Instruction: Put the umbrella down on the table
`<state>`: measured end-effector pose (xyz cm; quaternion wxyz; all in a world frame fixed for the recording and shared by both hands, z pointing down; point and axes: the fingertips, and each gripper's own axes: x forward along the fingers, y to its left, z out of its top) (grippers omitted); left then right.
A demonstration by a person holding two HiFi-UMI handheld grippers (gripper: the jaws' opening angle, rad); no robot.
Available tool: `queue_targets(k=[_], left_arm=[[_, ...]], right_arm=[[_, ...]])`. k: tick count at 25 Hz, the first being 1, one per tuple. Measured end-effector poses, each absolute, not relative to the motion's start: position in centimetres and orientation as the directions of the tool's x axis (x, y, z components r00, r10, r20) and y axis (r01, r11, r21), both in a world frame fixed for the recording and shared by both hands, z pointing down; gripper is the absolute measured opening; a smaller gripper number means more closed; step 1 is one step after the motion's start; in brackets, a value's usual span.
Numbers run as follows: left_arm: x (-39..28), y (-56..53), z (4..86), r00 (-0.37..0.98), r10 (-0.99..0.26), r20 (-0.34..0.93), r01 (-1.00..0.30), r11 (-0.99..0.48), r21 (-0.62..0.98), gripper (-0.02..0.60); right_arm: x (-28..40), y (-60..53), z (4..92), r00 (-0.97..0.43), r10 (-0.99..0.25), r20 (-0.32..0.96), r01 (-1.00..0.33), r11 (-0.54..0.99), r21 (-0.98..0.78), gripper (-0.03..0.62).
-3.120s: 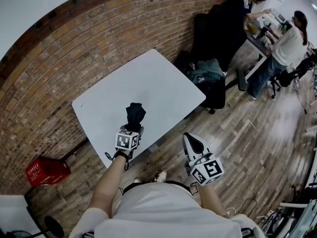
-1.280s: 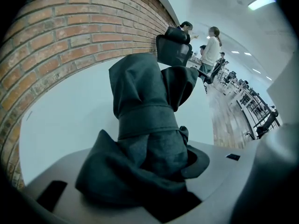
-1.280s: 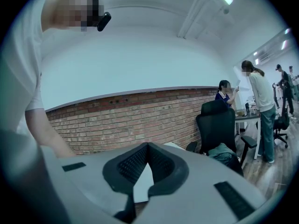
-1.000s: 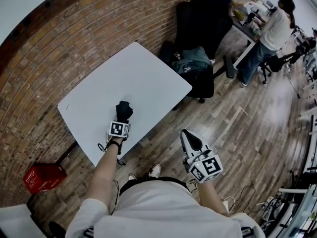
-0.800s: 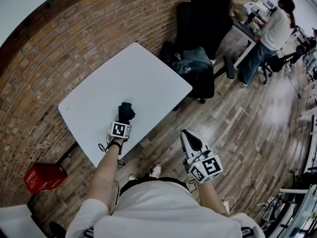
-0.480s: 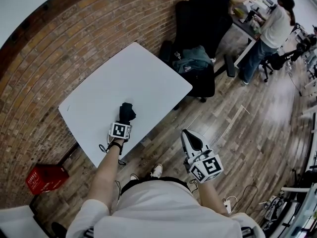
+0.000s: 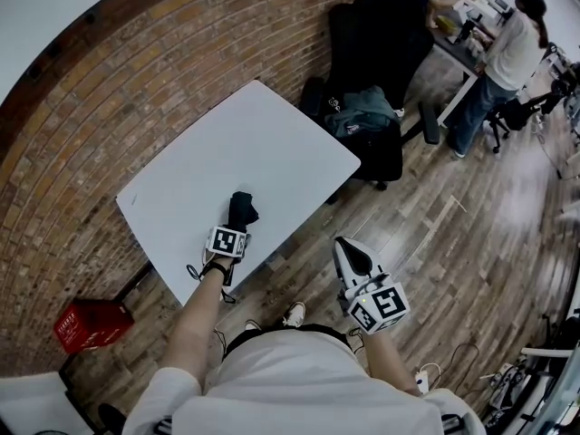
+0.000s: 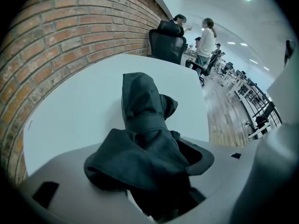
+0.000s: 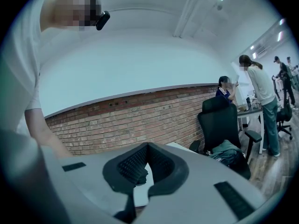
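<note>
Left gripper view: my left claw (image 7: 239, 224) has just been spreading, the folded umbrella (image 8: 142, 120) loose between its jaws, resting on the table (image 8: 79, 101) by its near edge. Right claw (image 9: 145, 149) hangs pressed together, empty. Release seems underway; next I'd back out without snagging fabric.

I count one umbrella (image 7: 242, 211), one table (image 7: 227, 143), two grippers (left gripper (image 7: 237, 227), right gripper (image 7: 350, 250)), one red crate (image 7: 89, 323), one backpack (image 7: 367, 116), and two people: person in white (image 7: 512, 57), person in black (image 7: 408, 16).
</note>
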<state>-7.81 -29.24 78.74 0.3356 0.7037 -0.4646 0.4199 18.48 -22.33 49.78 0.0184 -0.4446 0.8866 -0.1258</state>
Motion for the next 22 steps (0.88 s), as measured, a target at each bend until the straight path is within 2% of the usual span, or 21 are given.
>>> queue_targets(k=[11,22], left_arm=[[-7.4,-28.2,78.0,0.269,-0.343,0.9,-0.918,-0.374,0.132,0.414],[-7.9,-28.0,75.2,0.316,-0.392,0.864,-0.911,-0.379,0.161,0.419]], right_arm=[[16.7,-23.1,49.6,-0.634,-0.771,0.058,-0.758,0.605,-0.245,0.018],[15.7,-22.9,48.7,-0.635,-0.772,0.03,-0.755,0.611,-0.241,0.018]])
